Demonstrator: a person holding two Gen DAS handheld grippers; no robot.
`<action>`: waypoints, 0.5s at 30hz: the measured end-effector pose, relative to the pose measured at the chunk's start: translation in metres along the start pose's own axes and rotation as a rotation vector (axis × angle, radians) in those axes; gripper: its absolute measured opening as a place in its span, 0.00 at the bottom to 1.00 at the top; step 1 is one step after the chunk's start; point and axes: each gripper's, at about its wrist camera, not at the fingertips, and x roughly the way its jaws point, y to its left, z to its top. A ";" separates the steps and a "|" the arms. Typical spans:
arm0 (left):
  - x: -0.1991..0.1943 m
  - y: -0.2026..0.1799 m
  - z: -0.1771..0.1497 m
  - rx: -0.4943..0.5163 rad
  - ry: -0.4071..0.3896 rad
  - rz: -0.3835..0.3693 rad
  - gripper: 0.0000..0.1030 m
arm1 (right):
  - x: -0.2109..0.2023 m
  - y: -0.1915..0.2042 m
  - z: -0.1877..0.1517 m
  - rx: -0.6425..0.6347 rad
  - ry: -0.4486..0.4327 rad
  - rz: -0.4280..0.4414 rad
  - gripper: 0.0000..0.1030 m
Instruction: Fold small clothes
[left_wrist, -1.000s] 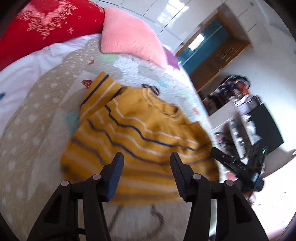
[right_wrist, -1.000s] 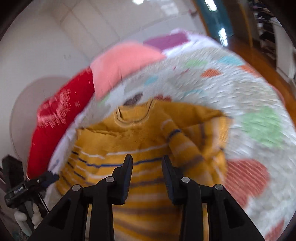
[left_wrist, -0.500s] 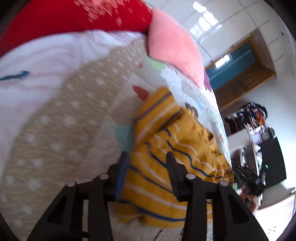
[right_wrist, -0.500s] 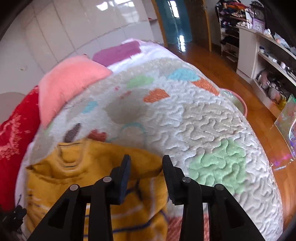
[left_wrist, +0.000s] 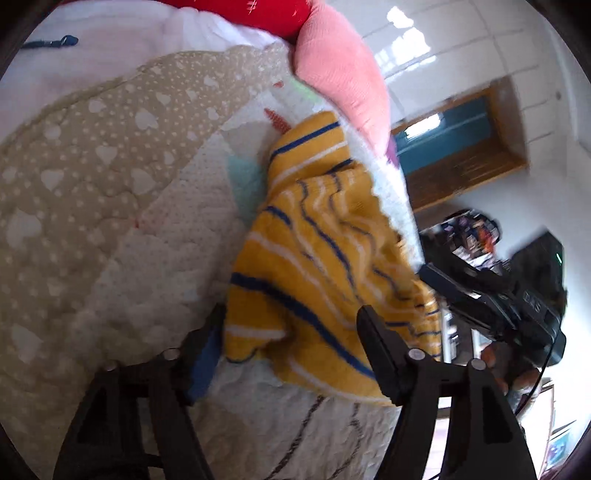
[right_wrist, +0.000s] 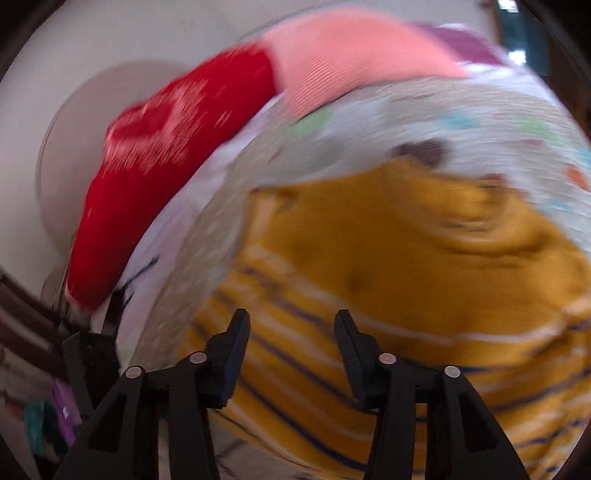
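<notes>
Currently, the yellow striped sweater (left_wrist: 325, 258) lies on the quilted bedspread (left_wrist: 110, 206), just below the pink pillow (left_wrist: 343, 74) and the red pillow (right_wrist: 159, 147).

Left gripper (left_wrist: 291, 332): held low over the bedspread, pointing along the bed toward the pillows. The jaws are spread wide. The sweater's lower corner lies between the two fingers, with the left finger partly hidden behind the fabric edge. Whether either finger touches the cloth cannot be determined; the fabric is not pinched.

Right gripper (right_wrist: 291, 332): held above the sweater's striped body, pointing toward the neckline (right_wrist: 476, 221) and the pillows beyond. The jaws are spread apart and nothing sits between them. The view is heavily motion-blurred, so contact with the fabric cannot be confirmed.

Sweater condition: one sleeve (left_wrist: 310, 147) extends toward the pink pillow; the body is rumpled in folds. In the left wrist view the right gripper's black body (left_wrist: 491, 299) appears at the sweater's far edge, beyond the bed's side.
</notes>
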 end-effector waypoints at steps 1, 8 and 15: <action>0.000 0.000 -0.001 -0.007 -0.001 -0.022 0.63 | 0.012 0.010 0.004 -0.015 0.027 0.000 0.52; 0.007 0.009 -0.012 -0.049 0.004 -0.085 0.19 | 0.097 0.063 0.040 -0.083 0.222 -0.200 0.61; 0.002 0.011 -0.019 -0.078 -0.013 -0.120 0.19 | 0.152 0.114 0.028 -0.298 0.342 -0.488 0.73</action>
